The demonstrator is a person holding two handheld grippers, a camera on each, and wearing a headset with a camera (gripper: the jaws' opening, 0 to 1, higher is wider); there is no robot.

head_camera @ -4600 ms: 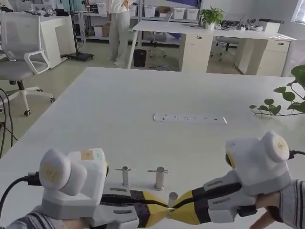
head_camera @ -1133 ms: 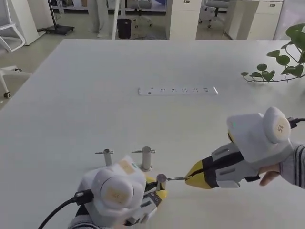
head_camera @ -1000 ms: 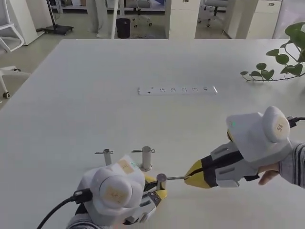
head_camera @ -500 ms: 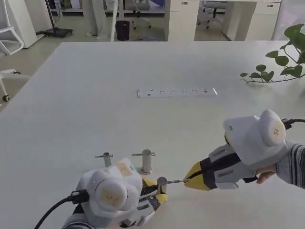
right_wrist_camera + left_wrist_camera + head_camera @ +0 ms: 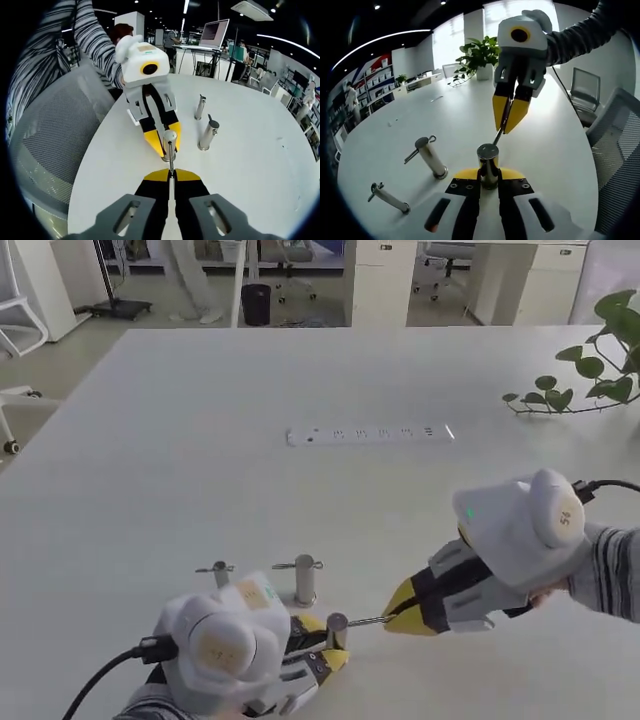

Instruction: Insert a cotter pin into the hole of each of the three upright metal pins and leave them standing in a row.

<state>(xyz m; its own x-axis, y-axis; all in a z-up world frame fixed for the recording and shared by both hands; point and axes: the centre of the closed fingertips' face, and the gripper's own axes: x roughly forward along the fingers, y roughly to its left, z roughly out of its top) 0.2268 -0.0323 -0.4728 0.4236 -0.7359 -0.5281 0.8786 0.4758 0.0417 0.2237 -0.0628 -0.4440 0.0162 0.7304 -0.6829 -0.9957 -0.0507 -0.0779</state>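
Three metal pins stand near the table's front edge. The left pin (image 5: 221, 574) and the middle pin (image 5: 305, 580) each carry a cotter pin through the top. My left gripper (image 5: 325, 642) is shut on the third pin (image 5: 337, 624), which stands upright between the jaws (image 5: 488, 159). My right gripper (image 5: 392, 613) is shut on a thin cotter pin (image 5: 366, 621), held level with its tip at the third pin's head. In the right gripper view the cotter pin (image 5: 170, 159) points straight at that pin (image 5: 170, 136), with the left gripper (image 5: 163, 141) behind it.
A white power strip (image 5: 368, 434) lies across the middle of the table (image 5: 200, 440). A potted plant (image 5: 590, 360) trails leaves at the far right edge. Office chairs, desks and a person stand beyond the table.
My right gripper has edged left, bringing the cotter pin's tip closer to the third pin's head. The left gripper still holds that pin in place. The head camera tilted slightly.
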